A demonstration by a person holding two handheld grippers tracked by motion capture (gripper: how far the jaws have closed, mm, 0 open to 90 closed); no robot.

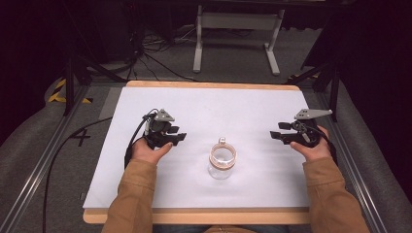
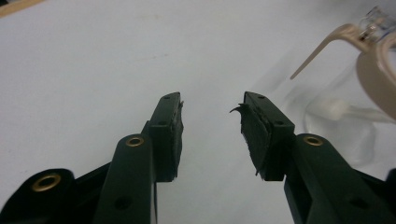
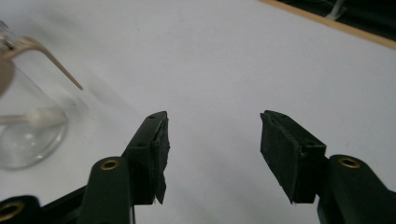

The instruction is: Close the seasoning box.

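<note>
Left of the glass jar [image 1: 222,162], the left tongs [image 1: 180,138] stand spread and empty. The jar sits mid-desk [image 1: 204,104], lid clasp up, probably just set free. Right of it, the right tongs [image 1: 275,135] gape likewise.

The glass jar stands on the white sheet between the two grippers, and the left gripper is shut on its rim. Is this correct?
Not quite. The glass jar does stand on the white sheet between the two grippers, but the left gripper is open and holds nothing. The left gripper view shows its fingers apart over bare sheet, with the jar off to one side.
</note>
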